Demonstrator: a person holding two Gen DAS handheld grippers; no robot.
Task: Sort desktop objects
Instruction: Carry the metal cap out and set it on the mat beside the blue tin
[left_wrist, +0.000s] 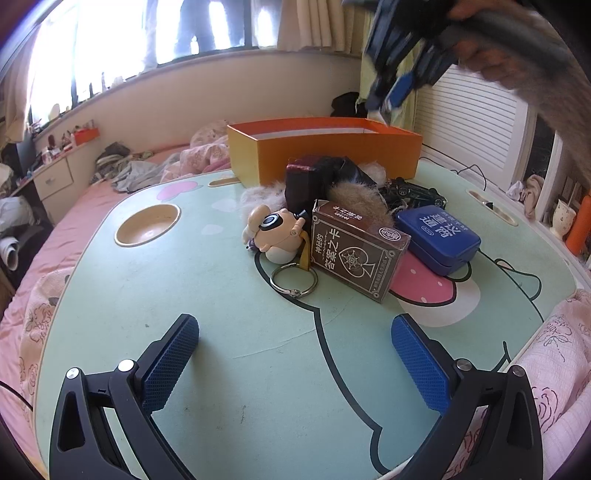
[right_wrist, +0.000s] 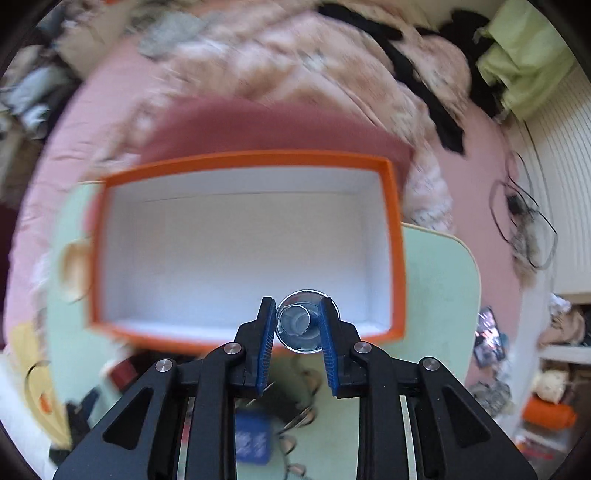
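My right gripper (right_wrist: 298, 314) is shut on a small clear round object (right_wrist: 300, 325), like a suction cup, and holds it above the near edge of the open orange box (right_wrist: 394, 236), whose white inside shows nothing. In the left wrist view the right gripper (left_wrist: 391, 92) hovers blurred over the box (left_wrist: 332, 155). My left gripper (left_wrist: 295, 332) is open and empty, low over the green table (left_wrist: 184, 295), in front of a pile: a brown card box (left_wrist: 354, 247), a blue tin (left_wrist: 439, 232), a doll keychain (left_wrist: 273, 232) with a ring, a toy car (left_wrist: 417, 192).
A dark red box (left_wrist: 306, 181) and furry items (left_wrist: 354, 199) lie behind the card box. The table has a round cup recess (left_wrist: 147, 223) at the left. A pink bed with clothes surrounds the table; a radiator cover stands at the right.
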